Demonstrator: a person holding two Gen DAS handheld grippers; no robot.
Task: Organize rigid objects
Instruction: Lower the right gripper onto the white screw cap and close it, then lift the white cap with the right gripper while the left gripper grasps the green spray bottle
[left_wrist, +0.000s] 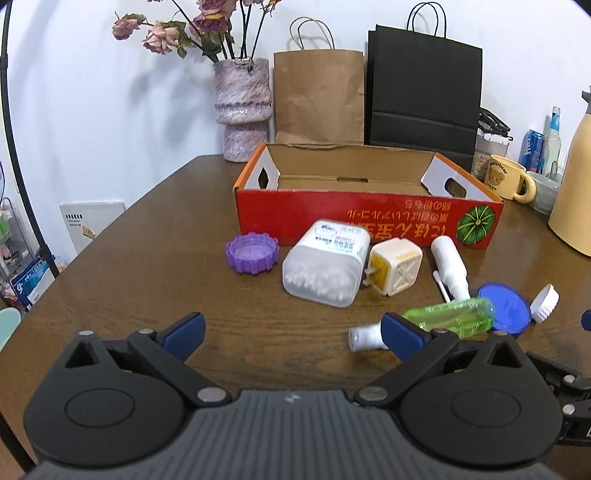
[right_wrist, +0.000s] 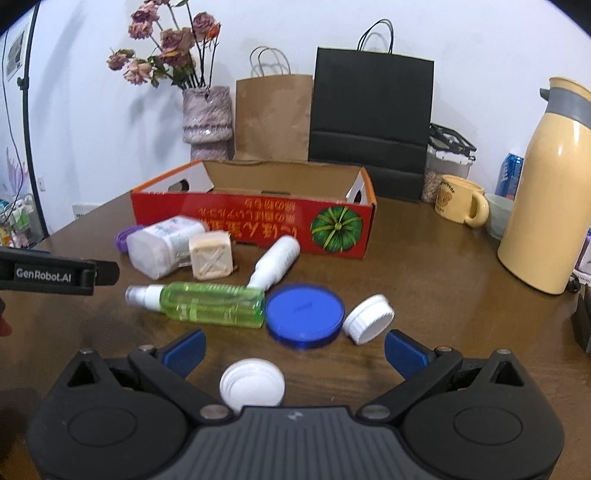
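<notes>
Your left gripper is spread wide and holds nothing, hovering over bare table short of the clutter. Your right gripper is spread wide too, empty, with a white cap lying on the wood between its fingers. Ahead of it the green spray bottle lies on its side, touching the blue lid, with a second white cap tilted against that lid. The cotton swab tub, plug adapter and purple lid lie just before the red box, whose visible inside looks empty
</notes>
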